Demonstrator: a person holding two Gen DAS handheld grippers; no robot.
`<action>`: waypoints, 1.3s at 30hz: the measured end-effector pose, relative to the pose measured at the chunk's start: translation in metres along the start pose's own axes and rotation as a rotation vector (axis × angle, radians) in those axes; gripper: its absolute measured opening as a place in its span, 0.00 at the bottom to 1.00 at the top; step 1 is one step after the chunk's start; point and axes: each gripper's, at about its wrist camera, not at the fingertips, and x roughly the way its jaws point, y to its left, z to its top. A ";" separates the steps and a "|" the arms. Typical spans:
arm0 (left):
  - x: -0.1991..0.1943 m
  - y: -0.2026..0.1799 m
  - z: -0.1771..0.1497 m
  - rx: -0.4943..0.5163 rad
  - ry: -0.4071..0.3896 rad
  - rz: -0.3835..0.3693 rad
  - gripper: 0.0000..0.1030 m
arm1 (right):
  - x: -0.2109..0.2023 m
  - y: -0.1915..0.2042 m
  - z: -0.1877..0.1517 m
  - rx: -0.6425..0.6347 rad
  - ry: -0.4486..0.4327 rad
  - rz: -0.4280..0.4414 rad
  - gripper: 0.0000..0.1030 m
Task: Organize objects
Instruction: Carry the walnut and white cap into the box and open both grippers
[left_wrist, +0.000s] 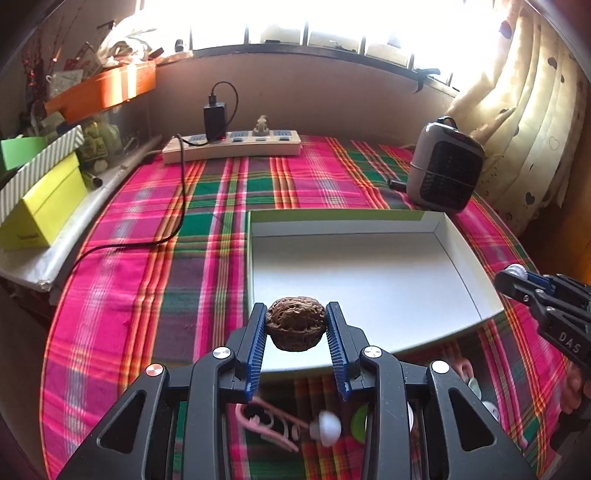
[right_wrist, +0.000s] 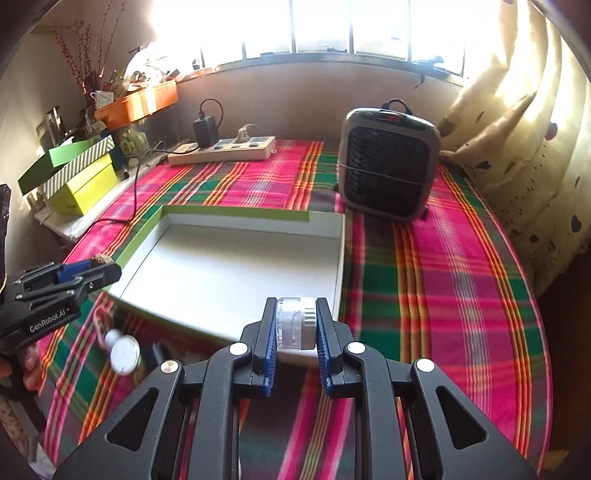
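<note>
We found the task at an early stage: the white tray (left_wrist: 461, 258), a shallow box lid with a green outer edge lying on the plaid tablecloth (left_wrist: 147, 258), held nothing at the time of inspection. Several small items remained loose on the cloth on the near side of the tray, among them a pink clip (left_wrist: 258, 424) and a white round knob (left_wrist: 327, 428); others were partly hidden behind the gripper bodies and we could not identify them. We judged that two items were on their way to the tray and that the rest had yet to be gathered. The left gripper (left_wrist: 295, 325) had its blue ribbed pads pressed on either side of a walnut (left_wrist: 295, 328), the fingers parted only as far as the nut's width, and the nut was carried above the tray's near edge. The right gripper (right_wrist: 295, 325) was closed nearly to its limit on a small clear and silver cylindrical piece (right_wrist: 295, 323), possibly a cap or small jar; we could not tell which. That piece was likewise above the near edge of the tray, towards its right corner. Neither item had been set down. A power strip (left_wrist: 232, 146) and a small heater (right_wrist: 388, 166) stood at the far side, well apart from the work.
</note>
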 end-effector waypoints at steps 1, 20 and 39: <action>0.005 0.000 0.004 0.003 0.004 0.001 0.29 | 0.005 0.001 0.004 -0.007 0.004 -0.003 0.19; 0.066 -0.006 0.038 0.065 0.051 0.039 0.29 | 0.091 -0.001 0.045 -0.041 0.107 -0.059 0.19; 0.087 -0.021 0.036 0.129 0.075 0.077 0.29 | 0.110 0.002 0.045 -0.073 0.135 -0.083 0.19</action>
